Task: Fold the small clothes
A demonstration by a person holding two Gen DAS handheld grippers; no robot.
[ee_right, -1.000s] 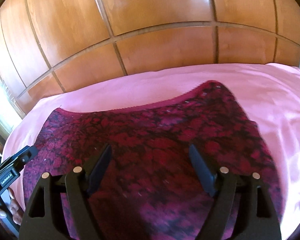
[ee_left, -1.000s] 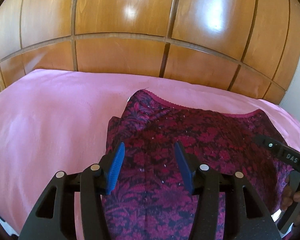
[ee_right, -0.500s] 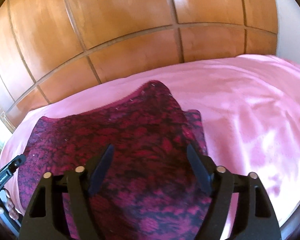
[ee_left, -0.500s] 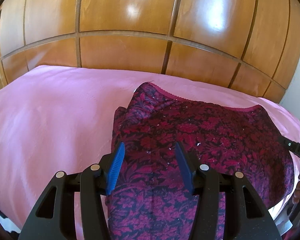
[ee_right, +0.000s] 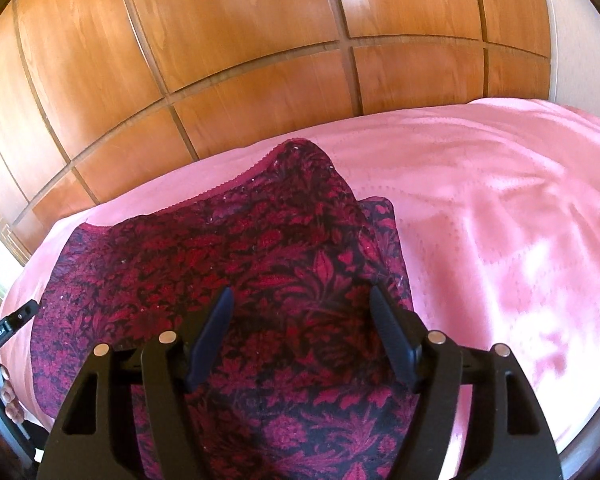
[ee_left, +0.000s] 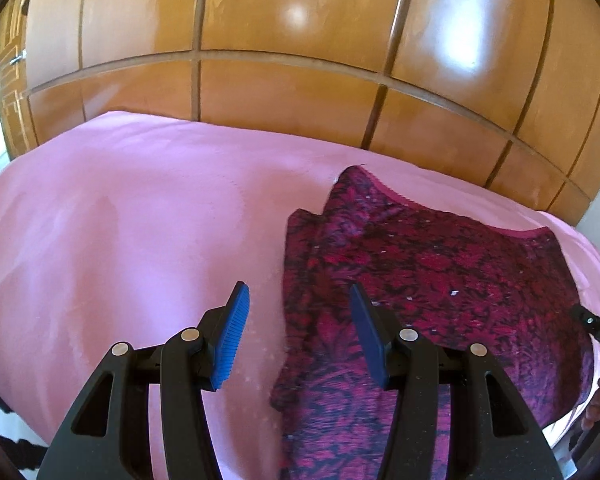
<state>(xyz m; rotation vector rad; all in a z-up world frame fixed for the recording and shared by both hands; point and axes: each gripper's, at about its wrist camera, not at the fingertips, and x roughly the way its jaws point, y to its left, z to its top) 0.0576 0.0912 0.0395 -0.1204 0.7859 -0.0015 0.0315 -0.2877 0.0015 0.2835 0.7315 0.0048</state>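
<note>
A dark red floral garment [ee_left: 428,280] with a pink scalloped hem lies spread on the pink bedsheet [ee_left: 132,248]. My left gripper [ee_left: 296,312] is open and empty, its blue pads straddling the garment's left edge. In the right wrist view the garment [ee_right: 236,264] fills the centre, with a folded layer at its right edge. My right gripper [ee_right: 300,320] is open and empty just above the cloth. The other gripper shows at the frame edge in each view [ee_left: 596,328] [ee_right: 8,328].
A glossy wooden panelled wardrobe [ee_left: 300,60] stands right behind the bed. The bedsheet [ee_right: 500,216] stretches bare to the right of the garment in the right wrist view and to the left of it in the left wrist view.
Both grippers have swung outward: the left toward the garment's left edge, the right toward its right edge. Both stayed open. The garment has not visibly moved.
</note>
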